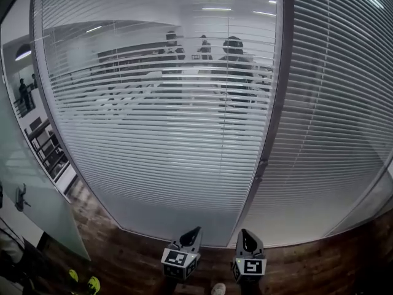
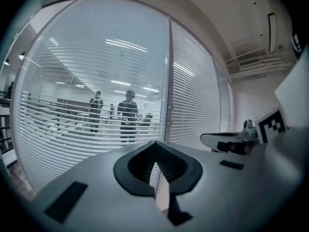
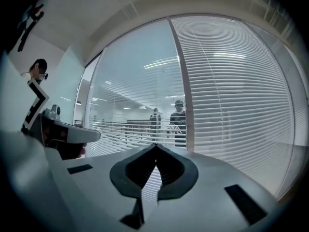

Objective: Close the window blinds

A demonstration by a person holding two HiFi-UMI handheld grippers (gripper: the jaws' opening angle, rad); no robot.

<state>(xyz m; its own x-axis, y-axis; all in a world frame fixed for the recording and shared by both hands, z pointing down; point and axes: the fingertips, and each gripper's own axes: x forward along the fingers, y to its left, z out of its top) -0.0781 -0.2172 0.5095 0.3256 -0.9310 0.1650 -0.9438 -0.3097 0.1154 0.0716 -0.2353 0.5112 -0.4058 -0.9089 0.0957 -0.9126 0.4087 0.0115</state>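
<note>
Beside left gripper (image 1: 197,230), right gripper (image 1: 244,233), closed

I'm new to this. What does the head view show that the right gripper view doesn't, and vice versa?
Only the head view: the wooden floor, a shoe tip and the marker cube on the right gripper. Only the right gripper view: the ceiling overhead, and its jaws close up, shut on nothing. Both: the left gripper, the blinds, the window post and people behind the glass.
</note>
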